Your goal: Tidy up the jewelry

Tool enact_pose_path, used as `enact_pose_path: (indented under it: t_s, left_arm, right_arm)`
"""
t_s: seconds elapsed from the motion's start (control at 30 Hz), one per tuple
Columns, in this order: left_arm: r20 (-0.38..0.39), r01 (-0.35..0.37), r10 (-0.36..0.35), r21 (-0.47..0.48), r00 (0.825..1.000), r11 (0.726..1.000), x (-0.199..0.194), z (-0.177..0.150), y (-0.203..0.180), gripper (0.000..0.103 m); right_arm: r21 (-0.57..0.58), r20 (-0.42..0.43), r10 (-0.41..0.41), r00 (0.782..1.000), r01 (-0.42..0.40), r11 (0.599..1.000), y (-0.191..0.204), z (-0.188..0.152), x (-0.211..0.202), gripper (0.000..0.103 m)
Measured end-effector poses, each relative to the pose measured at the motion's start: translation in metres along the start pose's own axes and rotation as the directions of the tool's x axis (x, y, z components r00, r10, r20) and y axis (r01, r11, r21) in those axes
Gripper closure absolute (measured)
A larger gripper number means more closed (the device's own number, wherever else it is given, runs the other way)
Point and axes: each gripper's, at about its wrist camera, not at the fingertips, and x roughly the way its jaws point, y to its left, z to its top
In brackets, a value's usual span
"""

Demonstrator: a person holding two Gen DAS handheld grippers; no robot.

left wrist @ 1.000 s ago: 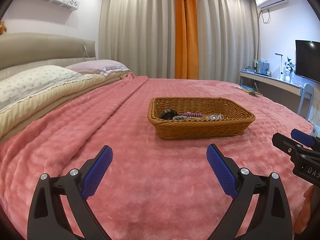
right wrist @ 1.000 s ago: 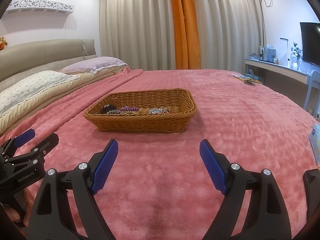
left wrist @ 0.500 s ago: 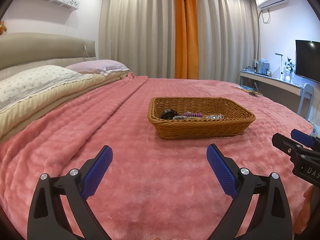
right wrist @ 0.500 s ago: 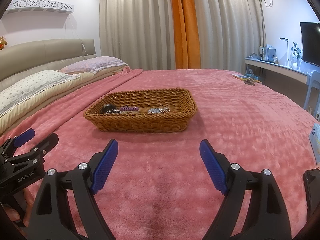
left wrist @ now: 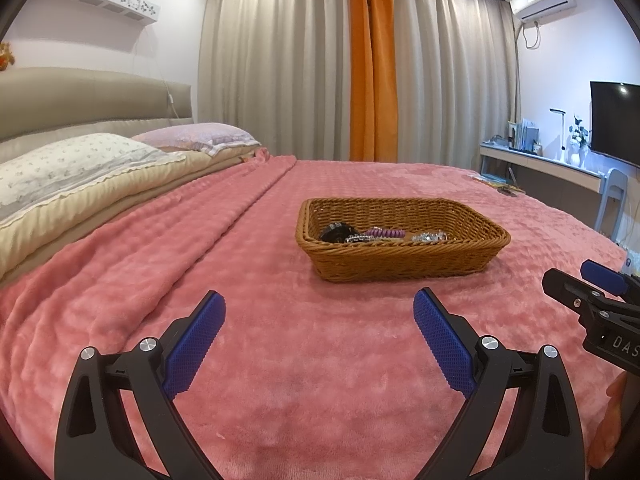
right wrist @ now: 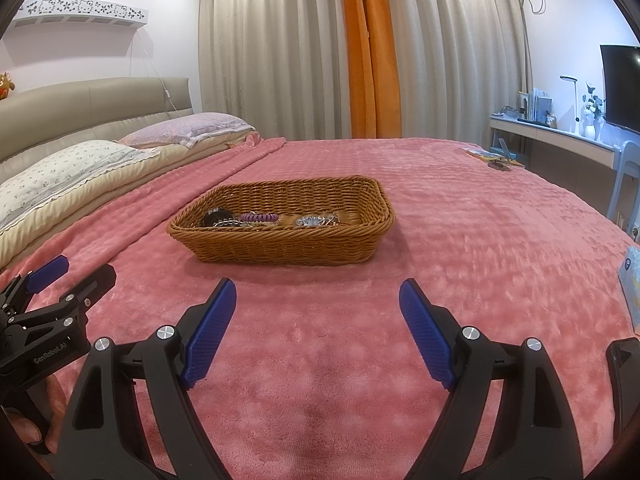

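Note:
A brown wicker basket sits on the pink blanket in the middle of the bed. Inside lie a black round piece, a purple spiral hair tie and silver sparkly jewelry. My left gripper hovers open over the blanket, short of the basket, with nothing between its blue pads. My right gripper is open too, just as empty, with the basket ahead and slightly left. Each gripper shows at the edge of the other's view.
Pillows and a beige headboard line the left side. Curtains hang behind the bed. A desk with a lamp and a TV stands at the right. Small items lie at the bed's far right edge, and a blue box at the near right.

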Motion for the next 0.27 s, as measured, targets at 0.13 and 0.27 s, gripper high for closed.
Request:
enact_pose_path:
  t_s: [0.13, 0.27]
  left_arm:
    - [0.011, 0.004, -0.004, 0.004, 1.0, 1.0, -0.0029, -0.0007, -0.0007, 0.01]
    - [0.008, 0.005, -0.005, 0.003, 1.0, 1.0, -0.004, 0.0001, -0.0002, 0.01]
  right_arm:
    - [0.0, 0.0, 0.0, 1.0, 0.0, 1.0, 0.0, -0.0002, 0.0, 0.023]
    - [0.0, -0.001, 0.0, 1.0, 0.0, 1.0, 0.0002, 0.0002, 0.0, 0.023]
